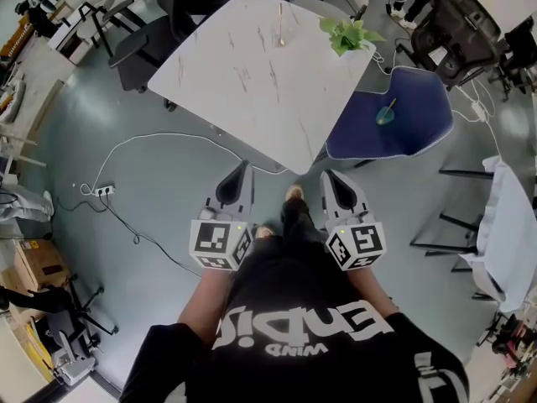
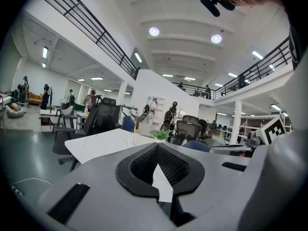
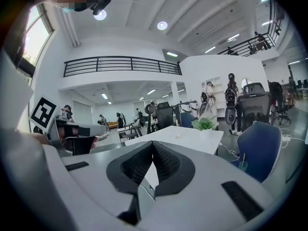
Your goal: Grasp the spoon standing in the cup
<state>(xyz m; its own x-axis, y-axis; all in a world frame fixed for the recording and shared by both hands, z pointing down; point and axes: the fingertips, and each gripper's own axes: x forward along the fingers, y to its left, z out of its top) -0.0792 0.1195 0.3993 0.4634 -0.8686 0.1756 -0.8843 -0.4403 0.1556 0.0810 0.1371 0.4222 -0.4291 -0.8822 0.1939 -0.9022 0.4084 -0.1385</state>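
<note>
A thin spoon (image 1: 281, 19) stands upright in a small clear cup (image 1: 282, 40) on the far part of a white marbled table (image 1: 252, 82). Both are well ahead of the two claws, and nothing touches them. In the left gripper view the spoon (image 2: 134, 137) shows as a faint upright sliver just up and left of that claw's tip. In the right gripper view it is a tiny speck (image 3: 177, 135) up and right of the tip.

The left claw (image 1: 242, 175) is clenched. Its dark ribbed pads (image 2: 144, 165) meet at the tip with nothing between them. The right claw (image 1: 329, 176) is clenched and empty too, with its pads (image 3: 166, 162) together. A person in a black shirt (image 1: 294, 309) holds both claws side by side at chest height above the grey floor (image 1: 159, 175). They point toward the near corner of the table. A marker cube sits at the rear of each claw, one on the left (image 1: 220, 243) and one on the right (image 1: 357, 246).

A small green plant (image 1: 348, 34) sits on the table, ahead of the right claw and to the right of the cup. A blue chair (image 1: 403, 128) stands ahead and to the right of the right claw, beside the table. On its seat is a teal cup (image 1: 385, 116) with a thin stick standing in it. A white cable (image 1: 151, 141) trails across the floor to the left of the left claw.
</note>
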